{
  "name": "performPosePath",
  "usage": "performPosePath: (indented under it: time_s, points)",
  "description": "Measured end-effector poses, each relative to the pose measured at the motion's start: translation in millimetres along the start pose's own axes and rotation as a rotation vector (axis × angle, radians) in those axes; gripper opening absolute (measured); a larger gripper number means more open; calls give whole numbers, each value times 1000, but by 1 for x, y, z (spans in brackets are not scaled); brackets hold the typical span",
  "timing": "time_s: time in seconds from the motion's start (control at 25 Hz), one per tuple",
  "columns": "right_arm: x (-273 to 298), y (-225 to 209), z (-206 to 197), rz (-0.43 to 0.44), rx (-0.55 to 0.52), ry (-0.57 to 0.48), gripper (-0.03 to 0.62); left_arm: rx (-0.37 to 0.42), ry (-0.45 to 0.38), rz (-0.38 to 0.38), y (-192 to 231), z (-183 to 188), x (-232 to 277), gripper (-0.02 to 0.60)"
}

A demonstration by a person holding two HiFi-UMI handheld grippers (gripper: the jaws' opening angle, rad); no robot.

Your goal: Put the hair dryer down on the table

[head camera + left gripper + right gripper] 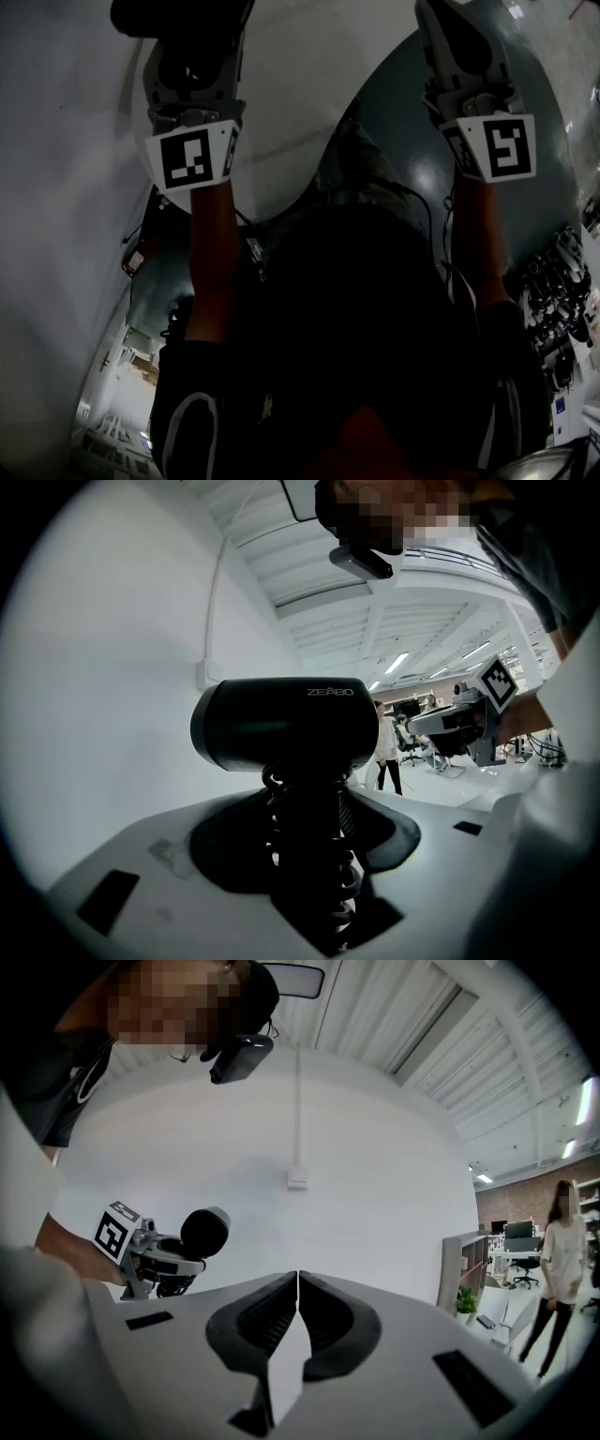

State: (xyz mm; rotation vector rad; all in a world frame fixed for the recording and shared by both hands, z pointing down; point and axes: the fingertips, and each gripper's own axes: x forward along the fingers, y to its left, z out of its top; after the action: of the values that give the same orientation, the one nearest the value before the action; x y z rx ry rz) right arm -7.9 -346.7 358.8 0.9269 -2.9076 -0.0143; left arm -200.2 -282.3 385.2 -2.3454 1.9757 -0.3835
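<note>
Left gripper (309, 850) jaws clamped on the hair dryer (281, 726) handle (coiled cord (349, 878) pinched too), held aloft. Right gripper (297, 1288) jaws closed, empty. Desk not visible: lower level, release only once resting.

Head view: the left gripper (192, 47) sits at 11 o'clock and the right gripper (450, 23) at 1 o'clock, well apart, with the person's torso (366, 309) below them at 6 o'clock. Left gripper view: the hair dryer (286, 726) stands between the jaws, handle at 6 o'clock, barrel crosswise above it, and the right gripper lies behind at 3 o'clock. Right gripper view: the left gripper and hair dryer lie at 9 o'clock before a wall (375, 1147); a wall box (297, 1178) is at 12 o'clock, a standing person (561, 1260) at 3 o'clock.
</note>
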Motion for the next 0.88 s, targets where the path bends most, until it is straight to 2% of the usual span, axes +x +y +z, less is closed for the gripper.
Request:
performPosePath:
  time_s: [0.44,0.64,0.88]
  points:
    - [26,-15,-24,3,-24,24,9,0,51,1,-1,-29,29,216]
    - [21,-30,-33,4,-7,42,9,-5,82,-4,-17,-36,44,216]
    - [29,-30,-43,8,14,40,9,-2,107,-1,-13,-49,53,216]
